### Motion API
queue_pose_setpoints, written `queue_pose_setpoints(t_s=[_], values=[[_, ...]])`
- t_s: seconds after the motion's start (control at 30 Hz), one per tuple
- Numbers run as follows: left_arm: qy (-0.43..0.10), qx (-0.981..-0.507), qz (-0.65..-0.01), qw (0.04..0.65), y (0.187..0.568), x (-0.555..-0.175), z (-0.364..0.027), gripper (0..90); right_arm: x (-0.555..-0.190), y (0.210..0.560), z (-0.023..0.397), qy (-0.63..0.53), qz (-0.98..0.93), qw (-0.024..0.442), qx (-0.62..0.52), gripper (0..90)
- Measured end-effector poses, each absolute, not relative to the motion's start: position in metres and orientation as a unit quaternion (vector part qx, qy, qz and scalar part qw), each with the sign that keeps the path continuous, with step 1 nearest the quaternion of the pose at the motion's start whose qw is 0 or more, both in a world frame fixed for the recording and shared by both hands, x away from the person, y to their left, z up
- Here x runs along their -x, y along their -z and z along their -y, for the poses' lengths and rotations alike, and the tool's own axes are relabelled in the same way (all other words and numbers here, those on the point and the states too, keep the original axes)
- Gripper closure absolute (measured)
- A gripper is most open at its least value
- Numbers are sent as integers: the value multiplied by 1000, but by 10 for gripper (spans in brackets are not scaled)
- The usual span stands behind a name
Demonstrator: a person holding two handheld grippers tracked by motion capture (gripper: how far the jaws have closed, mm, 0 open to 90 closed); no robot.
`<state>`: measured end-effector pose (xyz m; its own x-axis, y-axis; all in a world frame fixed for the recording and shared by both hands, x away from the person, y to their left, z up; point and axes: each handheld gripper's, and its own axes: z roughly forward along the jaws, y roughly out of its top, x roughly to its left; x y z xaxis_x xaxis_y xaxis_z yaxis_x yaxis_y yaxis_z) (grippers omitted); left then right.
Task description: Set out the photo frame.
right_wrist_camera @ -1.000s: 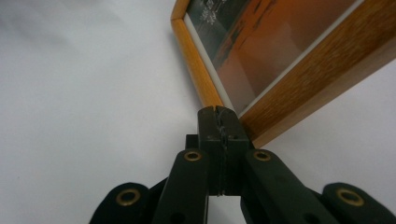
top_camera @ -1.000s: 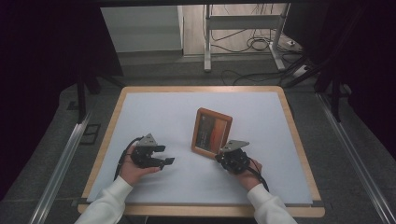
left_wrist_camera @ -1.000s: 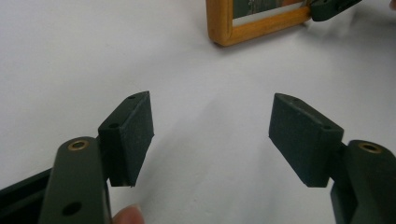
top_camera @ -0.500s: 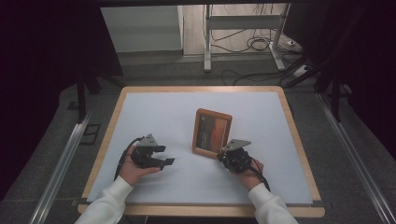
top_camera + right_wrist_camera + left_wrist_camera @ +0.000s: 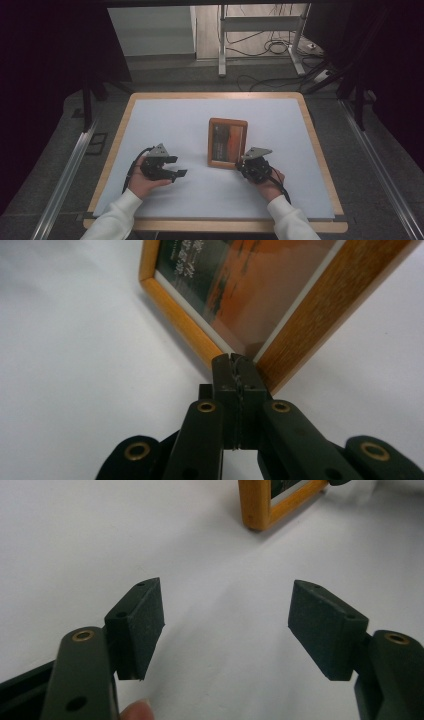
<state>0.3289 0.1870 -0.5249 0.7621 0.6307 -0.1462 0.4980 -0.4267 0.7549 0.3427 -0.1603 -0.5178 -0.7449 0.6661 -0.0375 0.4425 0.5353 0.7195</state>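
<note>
A wooden picture frame point(image 5: 227, 142) with an orange and dark picture lies flat on the white mat point(image 5: 175, 120), right of centre. My right gripper point(image 5: 242, 166) sits at the frame's near right corner. In the right gripper view its jaws point(image 5: 234, 360) are pressed together with nothing between them, tips against the corner of the frame point(image 5: 320, 300). My left gripper point(image 5: 177, 168) rests on the mat to the left of the frame. Its jaws point(image 5: 227, 625) stand wide apart over bare mat, with one corner of the frame point(image 5: 260, 505) farther off.
The mat lies on a table with a wooden rim point(image 5: 320, 150). Beyond the table are a metal stand point(image 5: 222, 45) and cables point(image 5: 270, 47) on the floor. A rail point(image 5: 70, 165) runs along the left side.
</note>
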Motion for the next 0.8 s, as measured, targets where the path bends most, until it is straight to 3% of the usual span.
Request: queue_pose_setpoints(t_s=[0.8], values=[[-82,-840,-335,419,524,-329,-188,301,-339,510,166,-382,-851,166,-319,899]])
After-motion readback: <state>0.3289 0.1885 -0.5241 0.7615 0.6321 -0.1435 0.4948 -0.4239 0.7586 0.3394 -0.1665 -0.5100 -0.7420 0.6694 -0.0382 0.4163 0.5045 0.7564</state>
